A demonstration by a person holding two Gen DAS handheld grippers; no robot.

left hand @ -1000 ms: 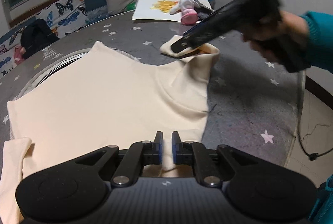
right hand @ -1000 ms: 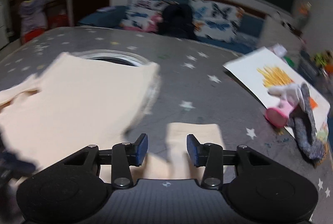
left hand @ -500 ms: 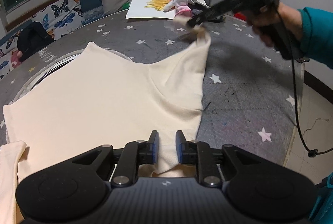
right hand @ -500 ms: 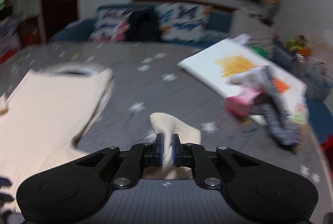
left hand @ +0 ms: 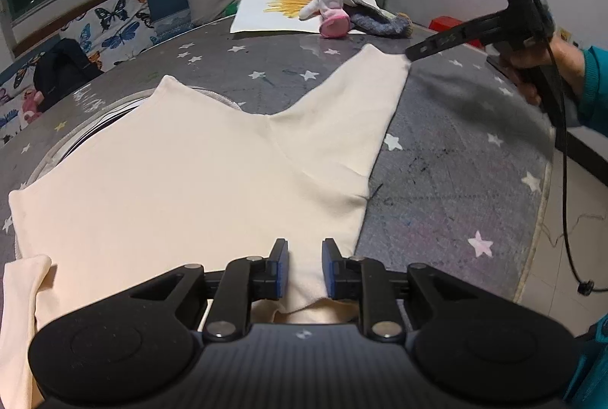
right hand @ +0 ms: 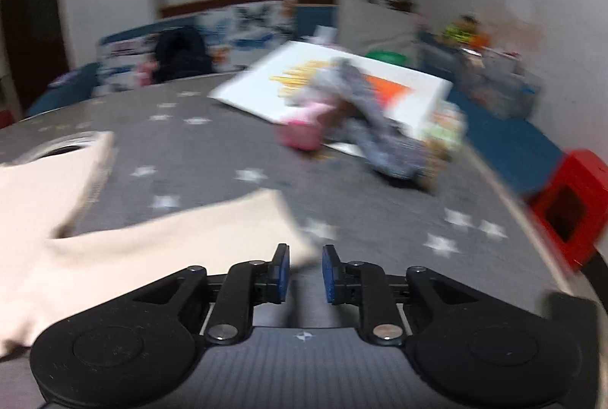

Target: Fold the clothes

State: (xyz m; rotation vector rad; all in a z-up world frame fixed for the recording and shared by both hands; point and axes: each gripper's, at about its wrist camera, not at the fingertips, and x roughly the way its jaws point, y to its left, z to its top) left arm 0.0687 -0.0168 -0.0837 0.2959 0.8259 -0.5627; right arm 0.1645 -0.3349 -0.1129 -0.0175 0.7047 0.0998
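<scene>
A cream garment (left hand: 182, 181) lies spread flat on the grey star-patterned table (left hand: 456, 181). One sleeve (left hand: 361, 97) stretches out toward the far right. My left gripper (left hand: 304, 272) is partly open, with the garment's near edge lying between its fingers. My right gripper (left hand: 408, 56) shows in the left wrist view at the sleeve's tip. In the blurred right wrist view the right gripper (right hand: 306, 274) is open, and the sleeve end (right hand: 243, 219) lies just left of its fingers, not pinched.
A white drawing board (left hand: 296, 10) with a pink-and-white toy (left hand: 330, 18) and a grey sock (left hand: 380, 21) sits at the table's far side. A round opening (left hand: 95, 112) shows under the garment. A red box (right hand: 570, 204) stands off the table's right edge.
My right gripper pulled the sleeve out to the far right, laid it flat, then opened and let go. My left gripper's jaws widened from shut on the hem.
</scene>
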